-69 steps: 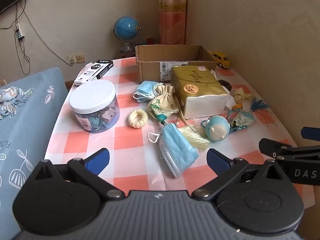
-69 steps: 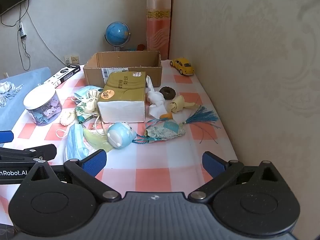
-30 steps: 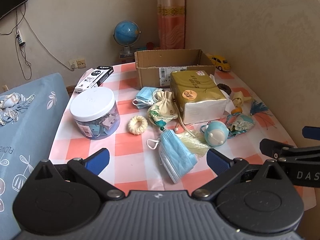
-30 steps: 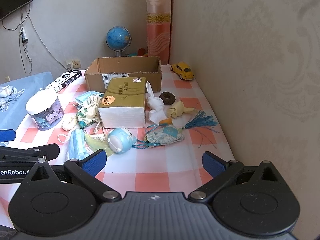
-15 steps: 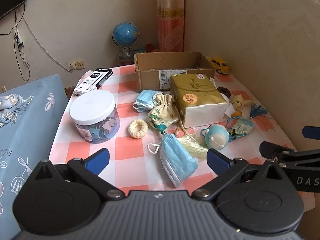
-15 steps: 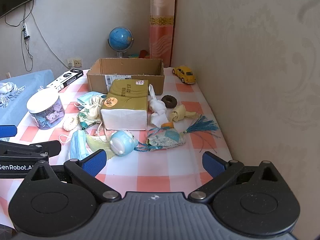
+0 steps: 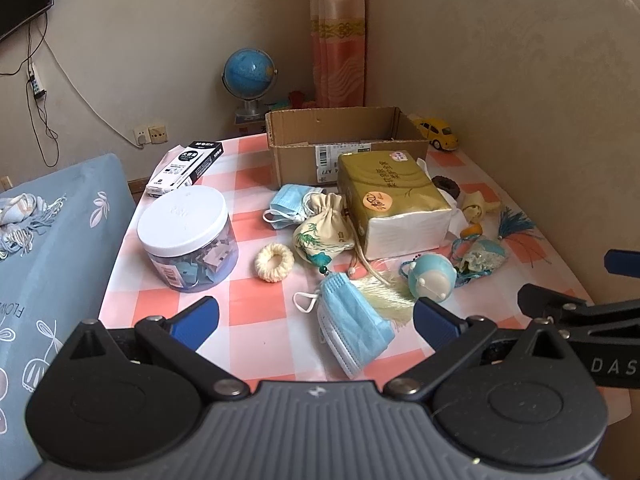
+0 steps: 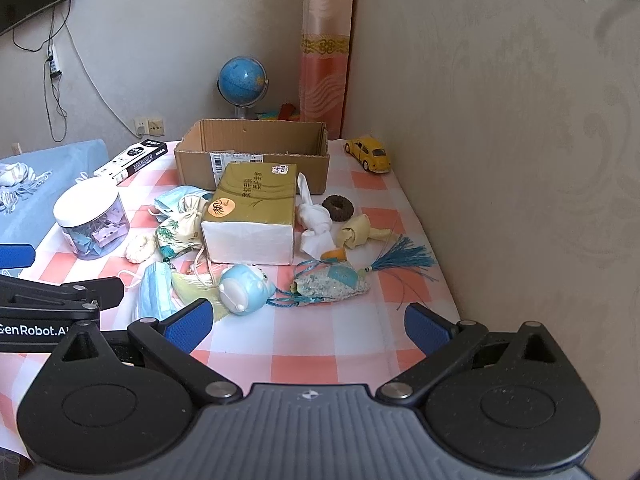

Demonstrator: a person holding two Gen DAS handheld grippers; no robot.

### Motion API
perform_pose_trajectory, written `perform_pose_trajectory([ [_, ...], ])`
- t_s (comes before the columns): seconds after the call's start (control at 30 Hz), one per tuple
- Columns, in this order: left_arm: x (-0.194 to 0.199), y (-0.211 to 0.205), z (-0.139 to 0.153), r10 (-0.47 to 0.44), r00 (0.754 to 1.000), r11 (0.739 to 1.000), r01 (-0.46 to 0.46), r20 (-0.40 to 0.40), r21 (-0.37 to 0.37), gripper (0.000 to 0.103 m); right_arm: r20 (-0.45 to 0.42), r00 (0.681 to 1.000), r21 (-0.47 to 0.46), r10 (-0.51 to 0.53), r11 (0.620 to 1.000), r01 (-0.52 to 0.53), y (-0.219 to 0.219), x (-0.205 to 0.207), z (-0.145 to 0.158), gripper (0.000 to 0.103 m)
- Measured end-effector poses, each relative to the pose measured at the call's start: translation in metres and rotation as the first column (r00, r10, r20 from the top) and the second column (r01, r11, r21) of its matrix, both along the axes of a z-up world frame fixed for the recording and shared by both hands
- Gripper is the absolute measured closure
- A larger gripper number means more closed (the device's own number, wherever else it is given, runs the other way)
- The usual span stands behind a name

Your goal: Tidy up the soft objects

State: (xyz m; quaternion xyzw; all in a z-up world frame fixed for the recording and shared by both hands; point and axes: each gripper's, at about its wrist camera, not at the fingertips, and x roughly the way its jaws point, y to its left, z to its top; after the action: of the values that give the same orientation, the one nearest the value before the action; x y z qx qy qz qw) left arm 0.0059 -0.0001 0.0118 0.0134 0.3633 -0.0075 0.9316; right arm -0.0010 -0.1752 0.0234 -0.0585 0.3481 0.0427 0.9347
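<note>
A table (image 7: 256, 320) with an orange-and-white checked cloth stands in a room corner beside a beige wall. The left gripper (image 7: 316, 320) and right gripper (image 8: 306, 326) hover over the near edge, both spread wide and holding nothing. Nearest lies a blue mask (image 7: 354, 332), then a round blue toy (image 8: 244, 288), a patterned sachet (image 8: 336, 282) and a cream pouch (image 7: 322, 234); beyond them sits a tissue pack (image 7: 392, 204), and farthest a cardboard box (image 7: 344, 144).
</note>
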Motion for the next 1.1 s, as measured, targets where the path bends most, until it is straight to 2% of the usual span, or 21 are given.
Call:
perform_pose_trajectory([
  [0.63, 0.005, -0.001, -0.001, -0.015, 1.0, 1.0, 0.015, 0.001, 0.014, 0.001, 0.008, 1.0, -0.008, 0.008, 1.0, -0.008, 0.0, 0.003, -0.002, 0.0],
  [0.87, 0.009, 0.0, -0.002, -0.048, 0.999, 0.999, 0.048, 0.015, 0.008, 0.001, 0.021, 1.0, -0.011, 0.017, 1.0, -0.017, 0.001, 0.005, -0.001, 0.0],
  [1.1, 0.017, 0.005, -0.011, -0.097, 0.995, 0.995, 0.097, 0.012, -0.008, 0.001, 0.03, 0.995, -0.013, 0.094, 0.995, -0.094, 0.006, 0.007, -0.004, 0.0],
])
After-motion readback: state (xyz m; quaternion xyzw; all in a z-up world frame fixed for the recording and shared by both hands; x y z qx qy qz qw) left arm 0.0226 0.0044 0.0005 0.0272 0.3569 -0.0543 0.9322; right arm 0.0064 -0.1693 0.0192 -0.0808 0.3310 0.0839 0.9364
